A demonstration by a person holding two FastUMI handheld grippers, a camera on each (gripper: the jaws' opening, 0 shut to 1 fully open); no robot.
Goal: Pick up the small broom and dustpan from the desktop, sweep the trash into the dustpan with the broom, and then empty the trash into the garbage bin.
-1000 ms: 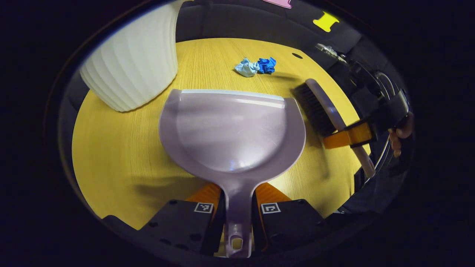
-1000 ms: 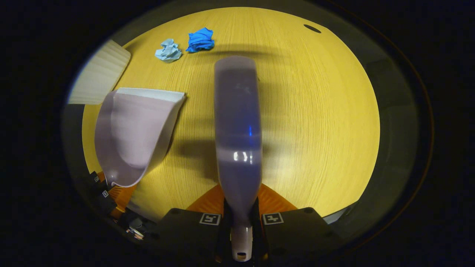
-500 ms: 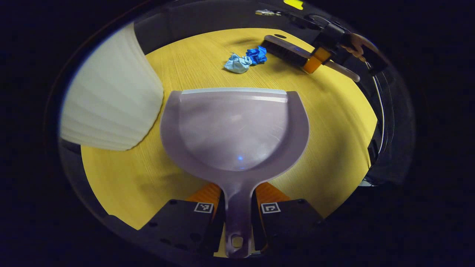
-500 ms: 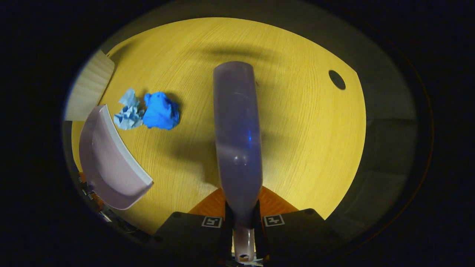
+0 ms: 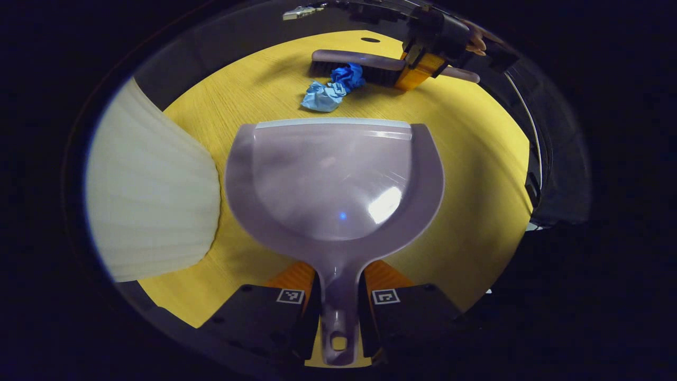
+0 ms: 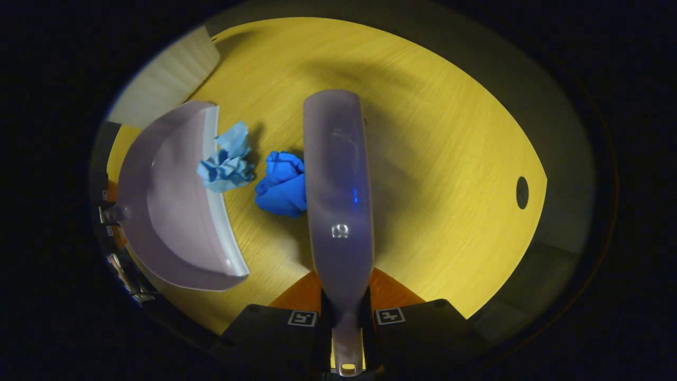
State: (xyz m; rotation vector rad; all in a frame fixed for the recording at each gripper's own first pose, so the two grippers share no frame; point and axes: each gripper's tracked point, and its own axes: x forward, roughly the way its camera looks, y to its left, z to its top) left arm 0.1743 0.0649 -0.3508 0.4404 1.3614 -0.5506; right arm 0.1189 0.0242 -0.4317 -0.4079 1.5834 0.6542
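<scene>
My left gripper (image 5: 338,296) is shut on the handle of the lilac dustpan (image 5: 333,180), whose lip faces the trash on the yellow wooden desktop (image 5: 476,159). Just beyond the lip lie a light blue paper wad (image 5: 320,98) and a dark blue wad (image 5: 347,76). In the right gripper view my right gripper (image 6: 346,317) is shut on the handle of the small broom (image 6: 336,196), its back facing the camera. The broom touches the dark blue wad (image 6: 280,185); the light blue wad (image 6: 226,161) sits at the dustpan (image 6: 169,211) lip. The broom (image 5: 359,61) and right gripper (image 5: 418,71) also show far off in the left gripper view.
A white ribbed garbage bin (image 5: 148,206) stands to the left of the dustpan, also seen as the bin (image 6: 164,87) at the upper left of the right gripper view. A round cable hole (image 6: 522,192) marks the desktop to the right. A hand (image 5: 473,42) holds the right gripper.
The broom has swung round behind the wads and pushed them toward the dustpan lip. The dustpan has moved closer to the trash, and the bin has slid lower left in the left gripper view.
</scene>
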